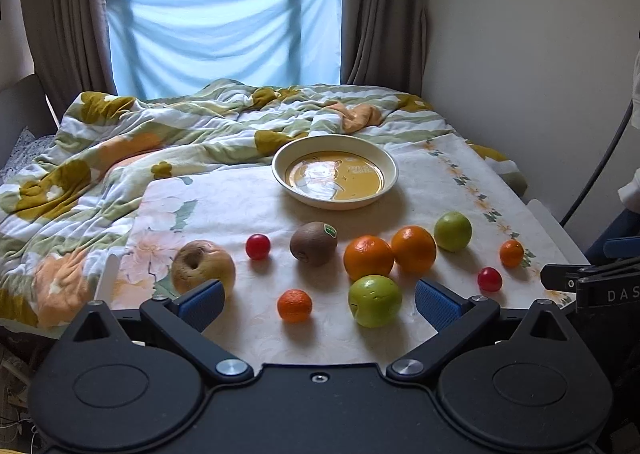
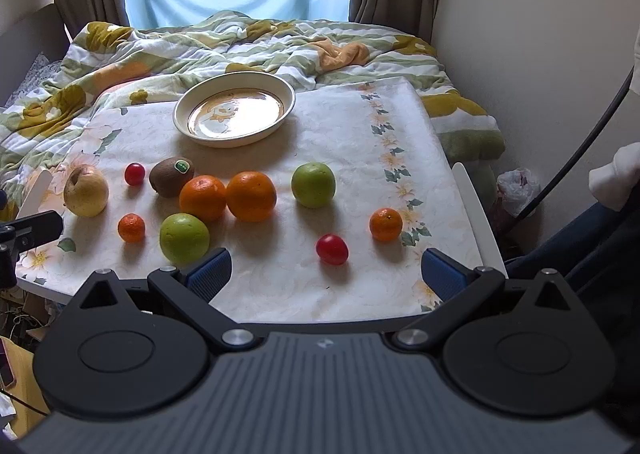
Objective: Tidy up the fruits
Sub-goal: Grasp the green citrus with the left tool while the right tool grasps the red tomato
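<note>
Fruit lies scattered on a floral-clothed table (image 1: pixel 240 206). An empty cream bowl (image 1: pixel 335 171) (image 2: pixel 234 114) sits behind it. In the left wrist view I see a yellow apple (image 1: pixel 203 265), a kiwi (image 1: pixel 313 243), two oranges (image 1: pixel 368 257) (image 1: pixel 413 248), two green apples (image 1: pixel 375 299) (image 1: pixel 453 231), two mandarins (image 1: pixel 294 305) (image 1: pixel 511 253) and two red tomatoes (image 1: pixel 257 246) (image 1: pixel 489 279). My left gripper (image 1: pixel 319 304) is open above the front edge, with the near mandarin and green apple between its fingers' lines. My right gripper (image 2: pixel 326 272) is open, just short of a tomato (image 2: pixel 331 249).
A rumpled flowered quilt (image 1: pixel 120 150) covers the bed behind and left of the table. A wall stands close on the right, with a black cable (image 1: pixel 600 162) hanging there. Curtains and a blue sheet over the window fill the back. A sleeve (image 2: pixel 616 178) shows at right.
</note>
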Available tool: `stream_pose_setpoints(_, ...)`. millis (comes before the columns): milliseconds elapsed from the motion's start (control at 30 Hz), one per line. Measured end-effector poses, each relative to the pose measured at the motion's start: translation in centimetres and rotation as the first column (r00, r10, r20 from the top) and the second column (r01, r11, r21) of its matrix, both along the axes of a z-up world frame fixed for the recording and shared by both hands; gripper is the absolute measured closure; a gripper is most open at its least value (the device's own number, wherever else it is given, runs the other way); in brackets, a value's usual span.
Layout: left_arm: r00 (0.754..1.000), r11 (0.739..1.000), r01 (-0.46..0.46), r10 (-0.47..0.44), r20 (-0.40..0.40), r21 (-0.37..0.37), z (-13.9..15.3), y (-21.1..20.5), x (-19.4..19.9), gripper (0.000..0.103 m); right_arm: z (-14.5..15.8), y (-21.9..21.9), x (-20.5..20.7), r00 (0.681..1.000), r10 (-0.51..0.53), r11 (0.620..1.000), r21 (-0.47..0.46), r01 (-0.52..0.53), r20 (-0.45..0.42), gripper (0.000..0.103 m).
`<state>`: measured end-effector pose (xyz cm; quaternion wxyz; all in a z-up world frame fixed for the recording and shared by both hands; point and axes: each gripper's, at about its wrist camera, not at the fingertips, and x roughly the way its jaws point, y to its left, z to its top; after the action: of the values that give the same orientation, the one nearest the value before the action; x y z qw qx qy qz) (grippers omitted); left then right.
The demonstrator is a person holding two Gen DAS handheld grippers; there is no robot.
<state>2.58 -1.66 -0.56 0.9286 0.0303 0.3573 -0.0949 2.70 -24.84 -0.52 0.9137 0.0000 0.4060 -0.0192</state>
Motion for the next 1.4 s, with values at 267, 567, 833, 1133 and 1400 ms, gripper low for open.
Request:
stream_pose_setpoints(267,0.996,0.996,-0.084,0.083,-0.026,-0.027,-3.0,-2.9,1.6,0.001,-3.2,-2.3,2.0,0.992,0.122,0.992,-0.01,-0.122,-0.021,0.0)
stream_pose_setpoints(567,0.989,0.987,-0.146,0.145,0.016,0.074,-7.3,-6.9,3.3,0.003,-8.0,-4.0,4.6,0.959,0.28,0.96,-0.001,-0.28,-0.036,0.0)
stream_pose_setpoints(833,0.985,0.984,-0.169,0.171,-0.021,0.062,-10.4,-7.9,4.4,0.01,-11.3,-4.7,5.6,0.941,0.335,0.942,0.032,-0.334,-0.047,0.0)
stream_pose_setpoints(1133,0.985,0.985,-0.162,0.166,-0.057,0.061,-11.9,-8.9,5.8,0.028,-12.7,-4.4,6.3,0.927,0.373,0.928,0.034,-0.372,-0.026,0.011)
stream_pose_setpoints(1400,0.982,0.986,-0.164,0.165,-0.089,0.028,-12.1,-8.6,5.7,0.043,-13.4,-3.8,6.7,0.926,0.376,0.926,0.046,-0.375,-0.018,0.027)
